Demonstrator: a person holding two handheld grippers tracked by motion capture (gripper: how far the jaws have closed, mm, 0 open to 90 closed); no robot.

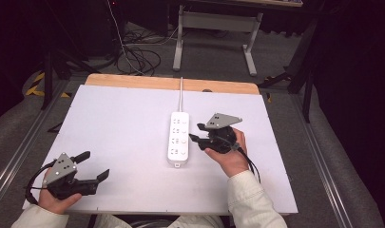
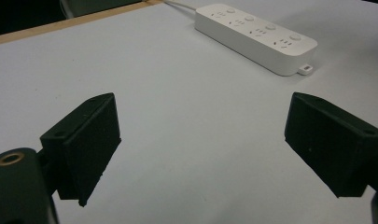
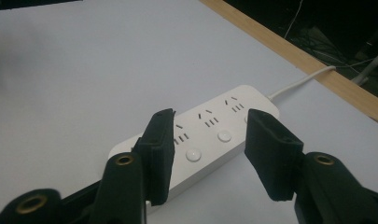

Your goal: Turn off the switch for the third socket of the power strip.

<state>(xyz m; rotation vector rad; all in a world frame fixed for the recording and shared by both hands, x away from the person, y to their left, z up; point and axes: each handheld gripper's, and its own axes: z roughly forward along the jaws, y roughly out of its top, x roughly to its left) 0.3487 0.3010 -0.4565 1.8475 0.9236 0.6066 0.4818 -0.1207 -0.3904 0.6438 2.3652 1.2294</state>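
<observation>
The power strip (image 3: 200, 140) is being faced by the parted, empty right gripper (image 1: 199, 133), just ahead of its jaws. The left gripper (image 1: 92, 166) is being held wide, well apart. A careless nudge could be sliding the strip.

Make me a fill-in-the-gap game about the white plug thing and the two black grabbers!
1. The long white plastic power strip lies flat on the white ____.
2. The gripper nearer the strip is the ____ gripper.
3. The left gripper has its jaws ____.
4. The strip's white cable runs toward the table's ____ edge.

Missing words: table; right; open; far
</observation>
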